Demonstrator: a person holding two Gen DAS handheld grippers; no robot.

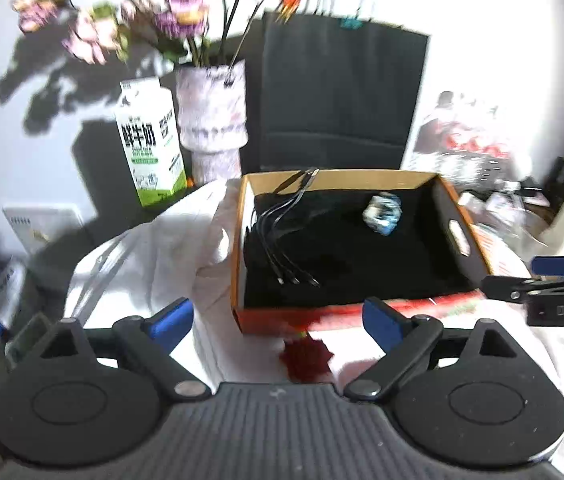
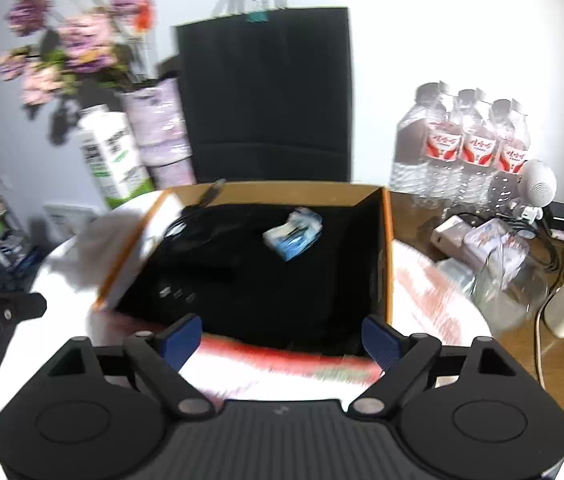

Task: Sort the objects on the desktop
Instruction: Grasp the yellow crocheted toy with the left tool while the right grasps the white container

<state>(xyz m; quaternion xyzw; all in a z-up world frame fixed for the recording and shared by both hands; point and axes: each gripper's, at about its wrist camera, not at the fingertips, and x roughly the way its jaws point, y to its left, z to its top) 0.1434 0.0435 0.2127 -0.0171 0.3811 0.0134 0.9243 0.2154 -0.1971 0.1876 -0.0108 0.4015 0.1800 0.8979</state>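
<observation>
I'm holding both grippers just short of the orange-rimmed cardboard box with the black lining (image 1: 437,184), which is sitting on the white cloth-covered table (image 1: 154,256). Left gripper (image 1: 278,316) is spread wide, nothing between the blue pads. Right gripper (image 2: 282,334) is the same: released and empty.

Already sitting in the box: a black multi-head charging cable (image 1: 282,240) draped over the back rim with its three plugs fanned out on the lining, and a small crumpled blue-and-white packet (image 1: 382,213) toward the back right.

I'm also seeing a dark red scrap or stain (image 1: 305,358) on the cloth just in front of the box, between my left fingers. It's too blurred to tell whether it's an object or only a mark on the cloth.

Handling judgement:
- Cable: light, limp, thin. It's going to slide through a loose pinch and trail behind. I'd be taking it at the bundled part near the plugs, where the strands run together, not on a single strand.
- Packet: light, soft, crushable, probably slick film. I'd be closing gently across its narrow side.
- Box: stiff card, light, likely to skid on the cloth if nudged. I'm keeping the fingers off the rim.

Both views are motion-blurred, so I'm not trusting fine detail.
</observation>
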